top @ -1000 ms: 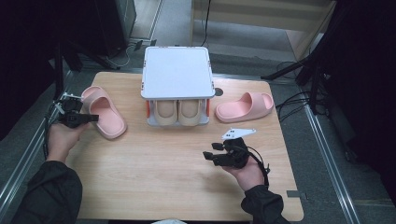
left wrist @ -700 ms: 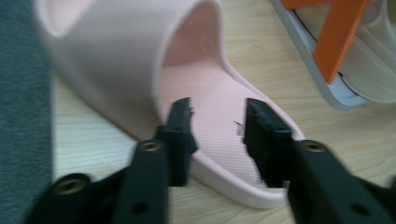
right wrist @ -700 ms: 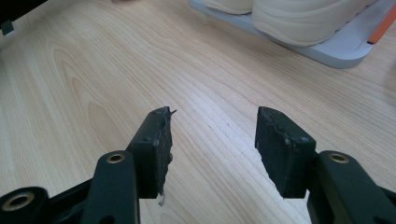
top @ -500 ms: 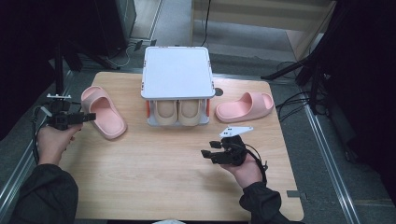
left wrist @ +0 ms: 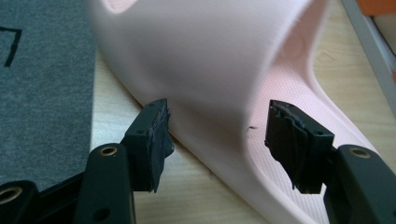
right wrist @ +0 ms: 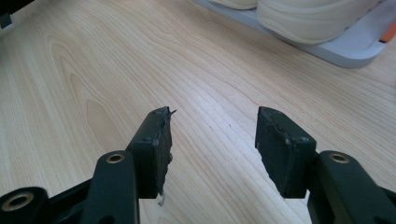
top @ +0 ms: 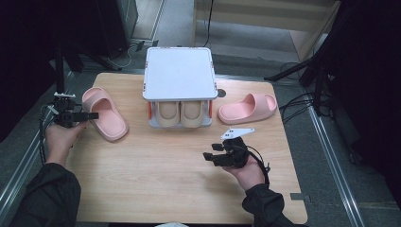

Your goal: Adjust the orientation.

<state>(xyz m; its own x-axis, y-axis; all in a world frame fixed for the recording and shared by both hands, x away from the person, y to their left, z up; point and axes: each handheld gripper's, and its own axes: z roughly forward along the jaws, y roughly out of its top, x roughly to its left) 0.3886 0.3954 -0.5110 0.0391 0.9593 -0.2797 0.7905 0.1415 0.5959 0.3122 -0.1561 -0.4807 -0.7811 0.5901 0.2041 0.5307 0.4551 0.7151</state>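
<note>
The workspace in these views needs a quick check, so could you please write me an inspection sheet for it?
Surface: wooden table, bare grain in front of the person.
Job's things: left pink slipper lies flat near the left edge; right pink slipper lies beside the shoe rack, which holds a beige pair under its white top.
Clutter: nothing seen.
Grippers: left gripper has just opened; its jaws straddle the left slipper's edge without pressing it. Right gripper is open over bare wood, nothing between the jaws.
Cables: one trails from the right gripper; more lie on the floor to the right.
Surroundings: grey floor, dark stands, wooden furniture behind.
</note>
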